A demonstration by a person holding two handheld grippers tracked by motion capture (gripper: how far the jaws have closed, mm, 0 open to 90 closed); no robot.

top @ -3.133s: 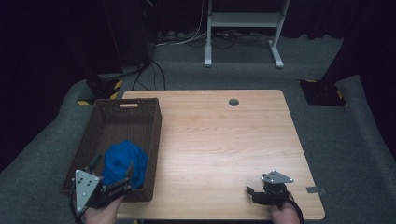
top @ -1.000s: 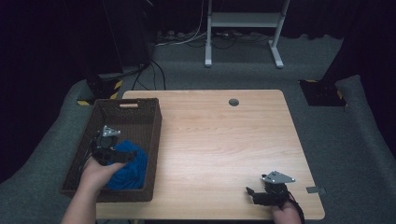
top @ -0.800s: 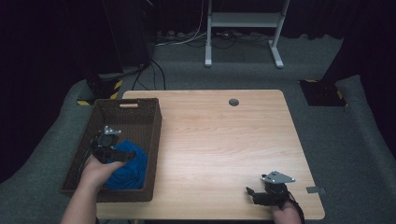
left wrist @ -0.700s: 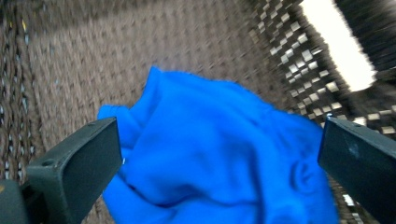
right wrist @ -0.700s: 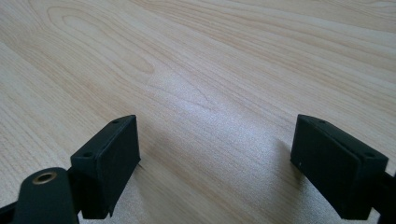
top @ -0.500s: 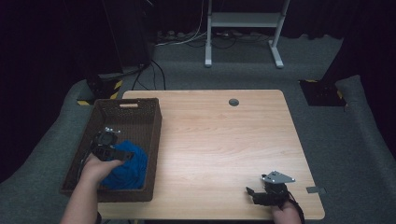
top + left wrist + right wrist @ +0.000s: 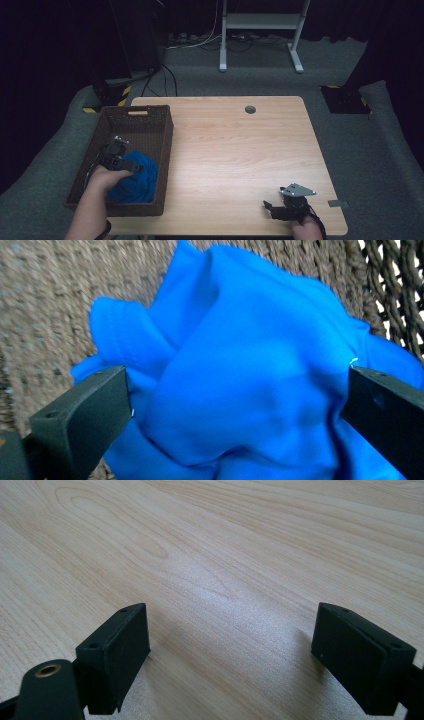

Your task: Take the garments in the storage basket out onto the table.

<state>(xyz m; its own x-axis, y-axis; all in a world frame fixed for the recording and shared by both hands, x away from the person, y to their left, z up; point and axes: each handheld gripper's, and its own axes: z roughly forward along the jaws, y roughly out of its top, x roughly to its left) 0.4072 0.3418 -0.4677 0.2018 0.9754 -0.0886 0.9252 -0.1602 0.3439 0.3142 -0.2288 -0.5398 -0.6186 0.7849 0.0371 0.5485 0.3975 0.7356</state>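
Crumpled bright blue cloth [image 7: 250, 390] lies in the dark brown woven wicker basket [image 7: 150, 117], toward its 6 o'clock end, at the 9 o'clock side of the pale wood worktop [image 7: 235, 150]. Left gripper [image 7: 235, 405] is down over it, jaws wide, straddling the bunched fabric, not yet closed. Right gripper [image 7: 230, 650] rests on bare worktop near 5 o'clock, jaws wide, empty. Risks: closing on one loose fold lets the rest slip free; jaw tips may snag the weave; a lift may drag the basket.

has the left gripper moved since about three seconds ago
Yes. The left gripper went from the basket's near corner farther in, away from the person, and now sits over the blue cloth, jaws open.
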